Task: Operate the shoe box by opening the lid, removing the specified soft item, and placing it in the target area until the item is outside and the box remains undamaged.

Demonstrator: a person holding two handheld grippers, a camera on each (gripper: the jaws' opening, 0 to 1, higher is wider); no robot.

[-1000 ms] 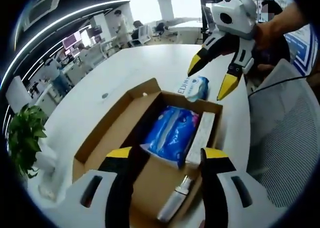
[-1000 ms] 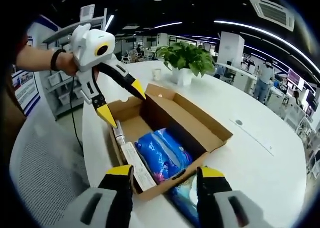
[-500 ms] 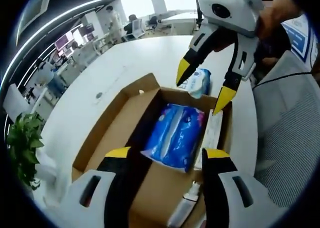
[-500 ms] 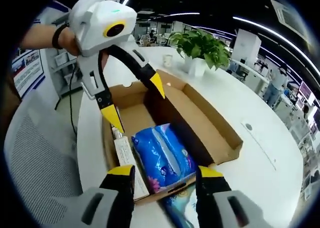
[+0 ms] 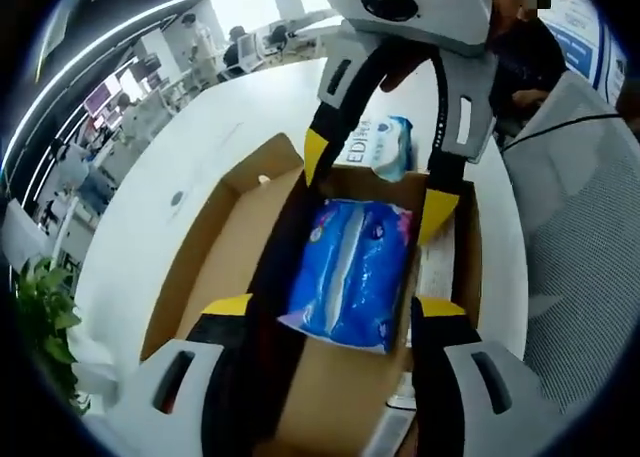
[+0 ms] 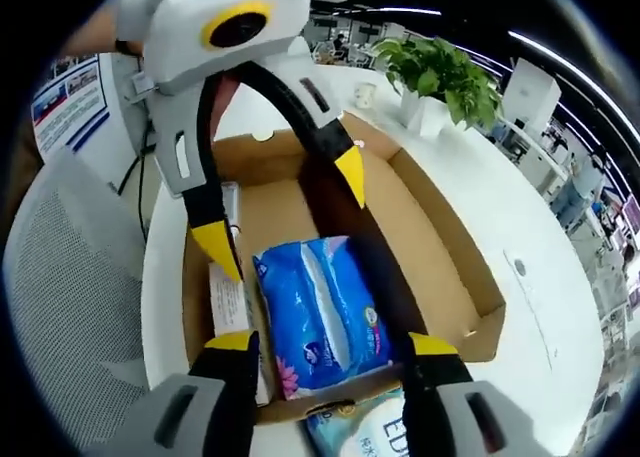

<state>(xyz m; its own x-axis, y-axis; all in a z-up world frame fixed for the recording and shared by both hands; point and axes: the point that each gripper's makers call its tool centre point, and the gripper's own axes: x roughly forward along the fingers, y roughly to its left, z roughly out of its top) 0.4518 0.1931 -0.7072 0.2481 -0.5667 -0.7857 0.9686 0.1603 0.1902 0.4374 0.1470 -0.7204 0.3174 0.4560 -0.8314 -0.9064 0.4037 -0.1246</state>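
Note:
The cardboard shoe box lies open on the white table, lid folded flat to one side. Inside lies a soft blue plastic pack. Beside it are a long white carton and a small bottle. My left gripper is open and hangs over one end of the blue pack. My right gripper is open over the opposite end, facing the left one. Neither holds anything.
A blue-and-white wipes pack lies on the table just outside the box's end wall. A grey mesh chair stands at the table edge. A potted plant and a cup stand further along the table.
Both grippers have drawn closer together and lower over the open box, now bracketing the blue pack from both ends. The box and its contents have not moved.

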